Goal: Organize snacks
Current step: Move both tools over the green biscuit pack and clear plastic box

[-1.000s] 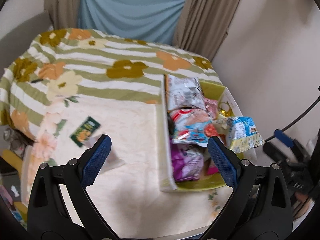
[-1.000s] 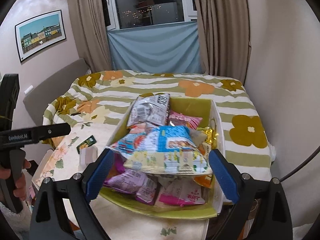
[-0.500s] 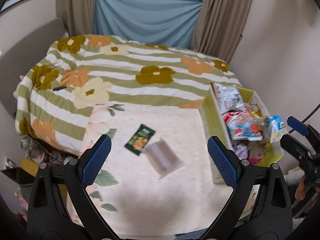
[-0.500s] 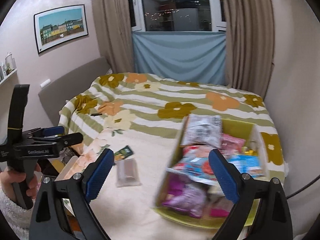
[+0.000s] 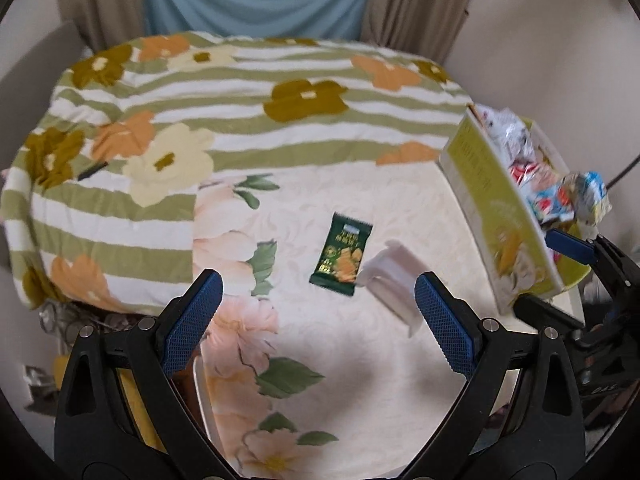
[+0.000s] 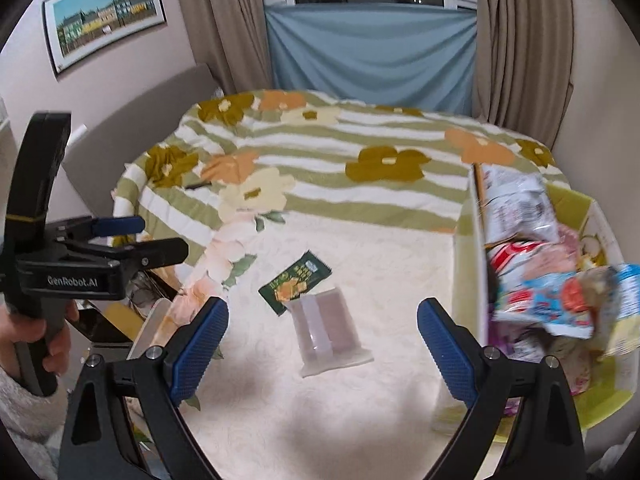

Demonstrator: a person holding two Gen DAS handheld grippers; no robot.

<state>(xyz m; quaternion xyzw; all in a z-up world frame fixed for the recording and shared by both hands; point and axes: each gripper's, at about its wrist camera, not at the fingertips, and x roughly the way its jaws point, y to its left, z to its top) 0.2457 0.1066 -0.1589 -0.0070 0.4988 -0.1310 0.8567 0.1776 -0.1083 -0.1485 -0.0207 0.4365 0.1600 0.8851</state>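
Two snack packs lie touching on our bed: a green packet and a clear pouch. Our left gripper and right gripper are both wide, holding nothing. Our snack box sits beside them.

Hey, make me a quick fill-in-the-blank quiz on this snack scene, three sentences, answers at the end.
1. The dark green snack packet lies on the cream blanket, outside the ____.
2. The pale translucent packet overlaps one corner of the ____ packet.
3. Both the left hand-held gripper and the right hand-held gripper have their jaws ____, with nothing held.

Missing words: box; green; open
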